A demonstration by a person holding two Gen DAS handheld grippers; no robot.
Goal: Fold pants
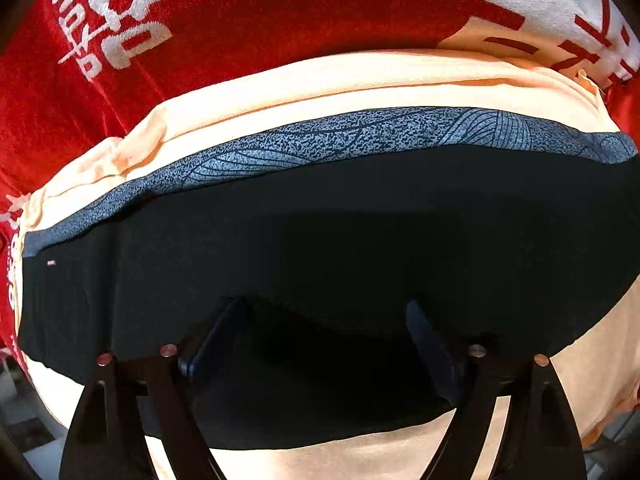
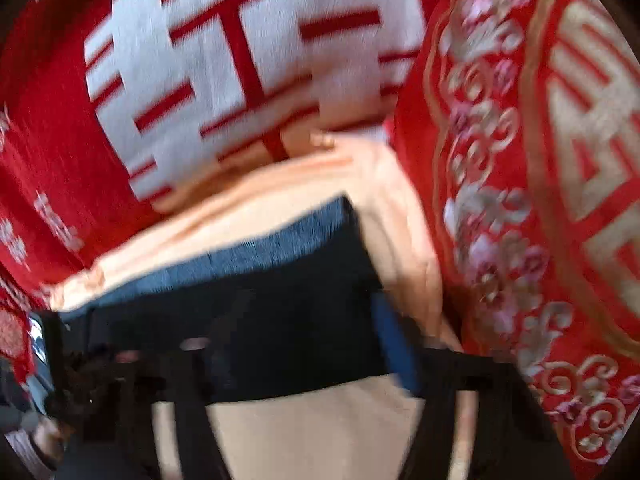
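Observation:
Dark, near-black pants with a grey-blue patterned waistband lie folded on a pale orange cloth. My left gripper is open just above the dark fabric, its blue-padded fingers spread apart with nothing between them. In the blurred right wrist view the same pants and waistband lie on the orange cloth. My right gripper is open over the pants' right edge, with one blue pad showing.
A red blanket with large white characters lies under and behind the orange cloth. A red cushion with gold and pink flower embroidery stands close on the right of the pants in the right wrist view.

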